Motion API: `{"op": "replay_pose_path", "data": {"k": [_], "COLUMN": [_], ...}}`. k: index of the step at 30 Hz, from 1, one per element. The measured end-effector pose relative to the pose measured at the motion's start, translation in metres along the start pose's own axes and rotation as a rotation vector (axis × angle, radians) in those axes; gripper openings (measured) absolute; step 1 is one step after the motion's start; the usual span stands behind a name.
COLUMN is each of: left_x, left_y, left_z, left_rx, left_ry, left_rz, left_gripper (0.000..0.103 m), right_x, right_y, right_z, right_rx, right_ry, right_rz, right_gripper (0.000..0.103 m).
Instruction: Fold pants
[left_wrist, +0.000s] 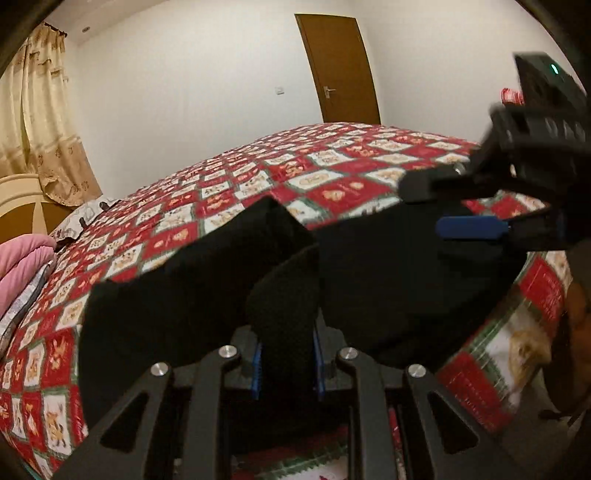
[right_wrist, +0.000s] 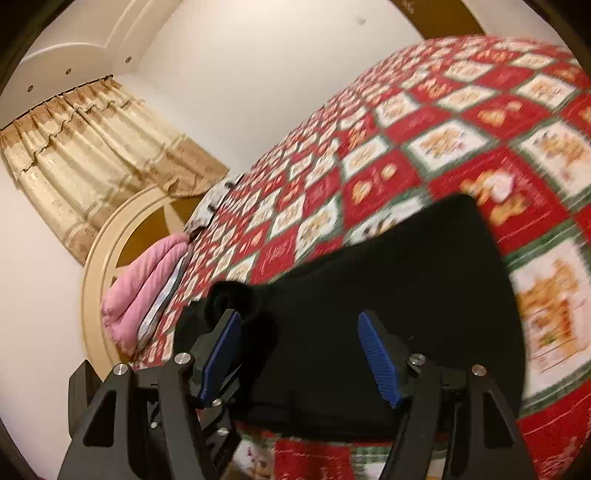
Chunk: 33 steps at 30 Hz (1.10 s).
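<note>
Black pants lie on a red, white and green patchwork bedspread. My left gripper is shut on a raised fold of the pants, and the cloth stands up between its blue pads. My right gripper enters the left wrist view from the right and hovers over the pants with its jaws apart. In the right wrist view the right gripper is open above the pants, with nothing between its blue pads.
A pink folded blanket and pillows lie at the head of the bed beside a cream headboard. Beige curtains hang behind. A brown door stands in the far wall.
</note>
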<state>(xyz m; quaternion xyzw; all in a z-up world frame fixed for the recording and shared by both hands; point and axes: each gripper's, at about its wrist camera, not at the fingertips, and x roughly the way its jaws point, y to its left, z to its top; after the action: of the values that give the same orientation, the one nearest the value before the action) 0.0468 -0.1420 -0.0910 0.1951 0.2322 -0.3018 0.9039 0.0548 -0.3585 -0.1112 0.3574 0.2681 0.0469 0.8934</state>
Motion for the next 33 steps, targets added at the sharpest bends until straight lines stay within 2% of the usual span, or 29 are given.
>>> {"op": "replay_pose_path", "data": {"k": [4, 6, 9, 11, 14, 15, 16, 17, 18, 20, 27, 33], "left_x": [-0.005, -0.004, -0.002, -0.003, -0.007, -0.007, -0.007, -0.007, -0.008, -0.009, -0.032, -0.038], "left_y": [0.007, 0.005, -0.004, -0.006, -0.013, -0.013, -0.015, -0.015, -0.016, -0.014, -0.019, -0.067], "left_z": [0.001, 0.0, -0.001, -0.002, -0.006, -0.007, -0.007, -0.008, -0.008, -0.007, 0.03, 0.064], "left_rx": [-0.017, -0.015, 0.019, 0.034, 0.041, 0.044, 0.05, 0.056, 0.059, 0.047, 0.007, 0.062], "left_ry": [-0.02, -0.023, -0.031, -0.037, -0.047, -0.05, -0.052, -0.053, -0.055, -0.049, -0.092, -0.122], "left_rz": [-0.006, -0.003, 0.022, 0.032, 0.038, 0.04, 0.043, 0.045, 0.05, 0.042, -0.015, -0.117], "left_gripper": [0.021, 0.021, 0.021, 0.022, 0.022, 0.022, 0.022, 0.022, 0.022, 0.022, 0.022, 0.022], "right_x": [0.016, 0.028, 0.05, 0.065, 0.084, 0.087, 0.091, 0.095, 0.099, 0.097, 0.057, 0.006], "right_y": [0.01, 0.016, 0.026, 0.034, 0.05, 0.054, 0.059, 0.063, 0.069, 0.07, 0.079, 0.044], "right_z": [0.002, 0.007, 0.012, 0.011, 0.003, -0.001, -0.006, -0.009, -0.012, -0.011, 0.024, 0.06], "right_rx": [0.03, 0.054, 0.021, -0.002, -0.095, -0.123, -0.16, -0.191, -0.236, -0.257, -0.311, -0.289], "right_ry": [0.063, 0.095, 0.15, 0.186, 0.22, 0.219, 0.218, 0.229, 0.235, 0.22, 0.157, 0.162], "right_rz": [0.148, 0.214, 0.19, 0.208, 0.159, 0.15, 0.139, 0.125, 0.077, 0.071, 0.099, 0.059], "right_gripper": [0.069, 0.083, 0.085, 0.085, 0.085, 0.082, 0.074, 0.049, 0.043, 0.036, 0.033, 0.033]}}
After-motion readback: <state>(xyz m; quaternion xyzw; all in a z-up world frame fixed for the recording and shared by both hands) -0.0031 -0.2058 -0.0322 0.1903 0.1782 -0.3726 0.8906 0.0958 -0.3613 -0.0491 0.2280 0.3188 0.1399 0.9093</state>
